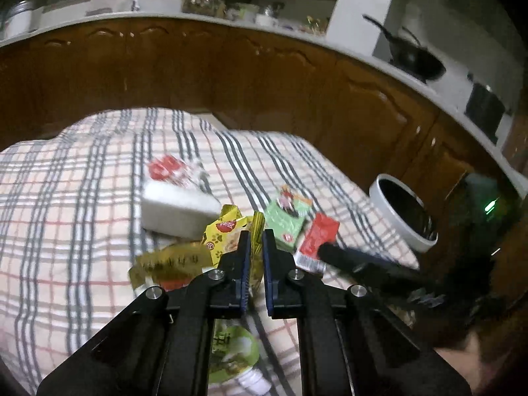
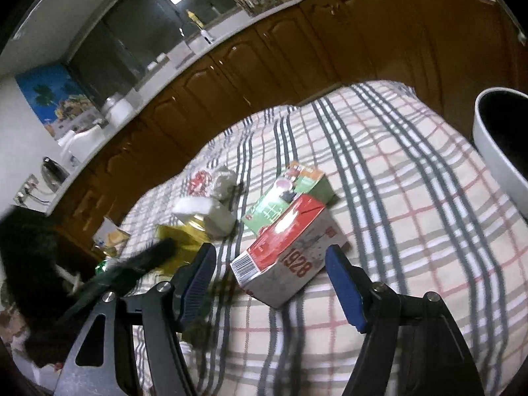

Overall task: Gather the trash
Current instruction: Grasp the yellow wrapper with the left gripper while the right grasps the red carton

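In the left wrist view the left tongs [image 1: 254, 236] stand low in the centre of the frame, their blue-padded jaws drawn nearly together on the crinkled edge of a yellow foil snack wrapper [image 1: 224, 234] printed with paw marks, pinched between them. Just left of it lies a gold foil wrapper [image 1: 168, 264], and above that, mid-frame, a white rectangular tissue pack [image 1: 175, 206] with a red-printed plastic bag [image 1: 166, 168] behind it. To the right of the jaws lie a green carton [image 1: 285, 222] and, touching it, a red and white carton [image 1: 316, 242], all on a table covered by a cream cloth checked in grey and red [image 1: 66, 198]. A round white bin with a dark inside [image 1: 401, 211] shows at the right edge of the table, and a green-labelled cup lid [image 1: 231, 353] lies at the bottom under the tongs. In the right wrist view the right tongs [image 2: 270, 267] are spread wide, empty, one blue pad at each side of the red and white carton [image 2: 283, 247] without touching it; the bin [image 2: 495, 145] fills the upper right.
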`<state>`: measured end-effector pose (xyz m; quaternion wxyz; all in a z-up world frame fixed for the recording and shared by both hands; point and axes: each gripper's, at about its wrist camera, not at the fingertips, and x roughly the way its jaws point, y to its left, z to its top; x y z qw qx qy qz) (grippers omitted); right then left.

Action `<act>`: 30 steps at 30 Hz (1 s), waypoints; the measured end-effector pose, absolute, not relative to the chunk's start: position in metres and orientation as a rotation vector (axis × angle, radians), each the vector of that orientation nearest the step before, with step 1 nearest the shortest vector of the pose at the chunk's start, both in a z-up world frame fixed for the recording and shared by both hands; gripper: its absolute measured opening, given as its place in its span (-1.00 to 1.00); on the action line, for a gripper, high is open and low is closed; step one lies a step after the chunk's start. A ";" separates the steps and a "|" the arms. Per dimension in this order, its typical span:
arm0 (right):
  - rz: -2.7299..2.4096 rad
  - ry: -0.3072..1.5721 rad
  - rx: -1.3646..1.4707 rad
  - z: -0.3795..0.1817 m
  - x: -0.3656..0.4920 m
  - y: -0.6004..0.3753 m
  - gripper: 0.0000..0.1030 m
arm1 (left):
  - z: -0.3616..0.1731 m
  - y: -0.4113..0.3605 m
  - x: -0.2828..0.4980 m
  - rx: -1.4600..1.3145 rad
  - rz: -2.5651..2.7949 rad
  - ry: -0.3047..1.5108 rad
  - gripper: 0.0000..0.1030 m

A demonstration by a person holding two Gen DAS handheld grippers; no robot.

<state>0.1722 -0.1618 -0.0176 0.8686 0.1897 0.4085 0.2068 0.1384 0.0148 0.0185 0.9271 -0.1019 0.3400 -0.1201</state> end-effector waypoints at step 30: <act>0.301 0.847 0.404 -0.023 0.158 -0.237 0.12 | 0.036 0.001 0.130 -0.233 -0.295 0.662 -0.89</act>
